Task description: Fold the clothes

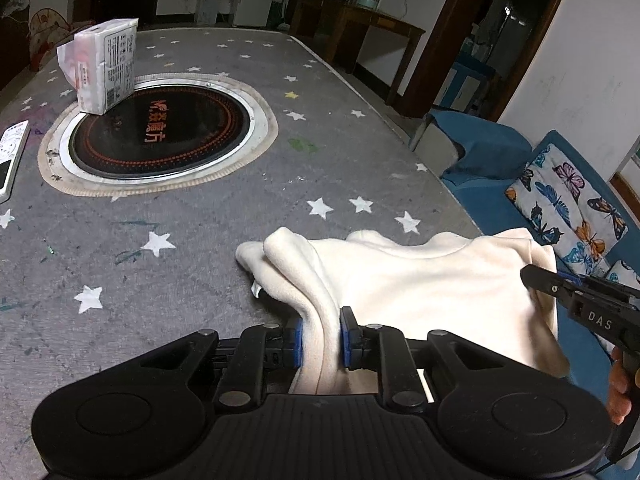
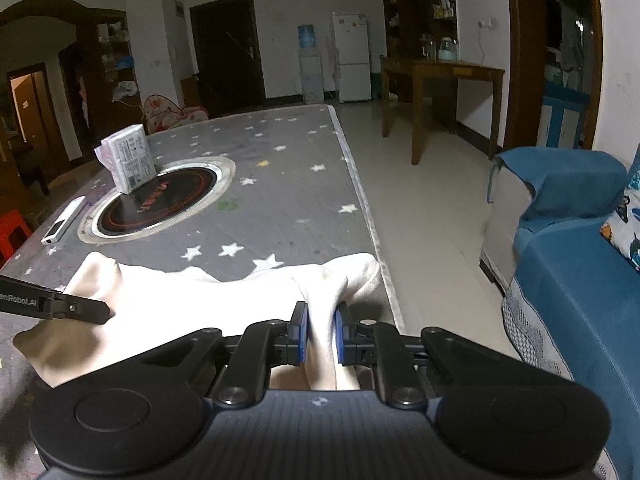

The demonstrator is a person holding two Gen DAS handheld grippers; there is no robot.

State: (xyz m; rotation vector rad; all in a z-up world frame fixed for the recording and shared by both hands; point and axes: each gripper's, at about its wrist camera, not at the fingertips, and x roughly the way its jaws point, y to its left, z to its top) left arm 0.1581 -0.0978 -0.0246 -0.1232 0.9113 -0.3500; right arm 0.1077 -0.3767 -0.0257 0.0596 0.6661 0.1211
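Lying near the table's left edge, a white remote (image 2: 64, 220) sits beside the round inset cooktop (image 1: 160, 132) bearing a tissue pack (image 1: 106, 66); at the near right corner, the left gripper (image 1: 320, 336) and right gripper (image 2: 320, 334) each pinch the cream fleece garment (image 1: 420, 280).

My left wrist view sits low behind the left gripper (image 1: 320, 338), facing across the grey star-printed table cover (image 1: 192, 232) towards its far edge, close above the near edge. My right wrist view sits behind the right gripper (image 2: 321, 338) near the near right corner, facing the same way and taking in the tiled floor (image 2: 424, 200) past the right edge. Both views share the cream fleece garment (image 1: 420, 280), the round black inset hotplate (image 1: 160, 128), the white tissue pack (image 1: 106, 68), and each other's gripper tip.
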